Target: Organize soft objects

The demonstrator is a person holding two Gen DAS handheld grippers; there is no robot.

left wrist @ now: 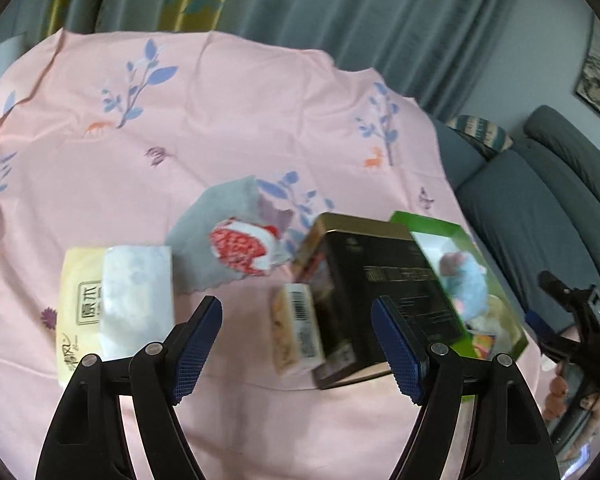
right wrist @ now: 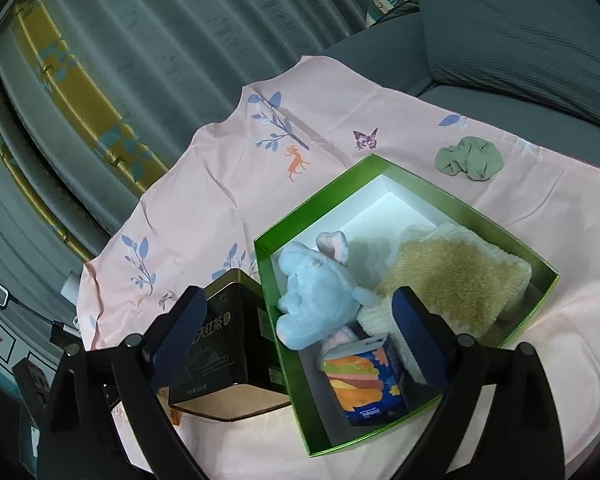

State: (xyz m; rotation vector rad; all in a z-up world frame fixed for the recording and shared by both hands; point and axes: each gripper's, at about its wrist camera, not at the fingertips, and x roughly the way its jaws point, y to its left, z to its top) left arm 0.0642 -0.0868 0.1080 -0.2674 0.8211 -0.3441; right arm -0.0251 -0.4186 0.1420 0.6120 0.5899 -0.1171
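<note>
Glossy green cardboard box (right wrist: 404, 240) holds a fluffy blue plush toy (right wrist: 316, 284) (fleecy cream cushion (right wrist: 456, 276) beside).

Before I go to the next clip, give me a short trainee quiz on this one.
1. True or false: the blue plush lies inside the green box.
2. Which soft item sits on the cloth beyond the box? A) crumpled green rag B) tissue pack C) tan cushion
3. Fill in: both the left gripper and the right gripper hold ____.

Key: 1 true; 2 A; 3 nothing, their jaws stand open.
</note>
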